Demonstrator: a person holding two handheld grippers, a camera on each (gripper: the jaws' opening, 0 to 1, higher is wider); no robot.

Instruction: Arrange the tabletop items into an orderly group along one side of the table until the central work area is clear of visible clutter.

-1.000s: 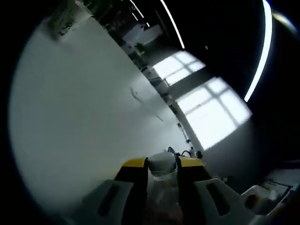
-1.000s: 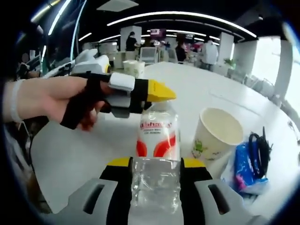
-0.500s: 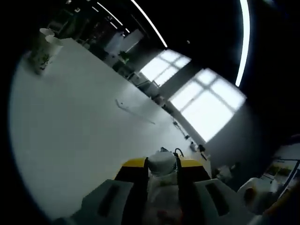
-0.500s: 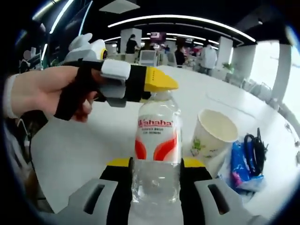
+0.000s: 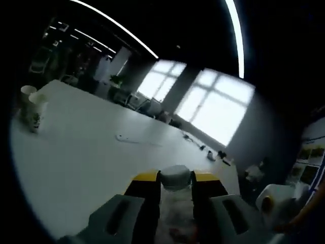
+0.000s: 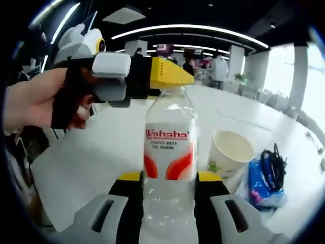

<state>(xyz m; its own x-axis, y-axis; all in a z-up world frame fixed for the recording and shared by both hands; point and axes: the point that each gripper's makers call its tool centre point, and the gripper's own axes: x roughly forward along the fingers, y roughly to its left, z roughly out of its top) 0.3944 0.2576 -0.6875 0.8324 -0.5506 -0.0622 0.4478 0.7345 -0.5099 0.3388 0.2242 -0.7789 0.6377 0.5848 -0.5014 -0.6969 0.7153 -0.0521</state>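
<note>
A clear Wahaha water bottle with a red and white label stands upright between the jaws of my right gripper, which is shut on its lower body. My left gripper, held by a hand, comes in from the left with its yellow tips closed on the bottle's top. In the left gripper view the white cap sits clamped in my left gripper. On the white table, right of the bottle, stand a paper cup, a blue packet and a coiled black cable.
Stacked paper cups stand at the table's far left in the left gripper view, and a small flat object lies mid-table. People and desks fill the room's back. Bright windows lie beyond the table.
Both views have rolled and the table now sits more level in the left gripper view. The bottle and the left gripper stand higher and closer in the right gripper view. Both grips are unchanged.
</note>
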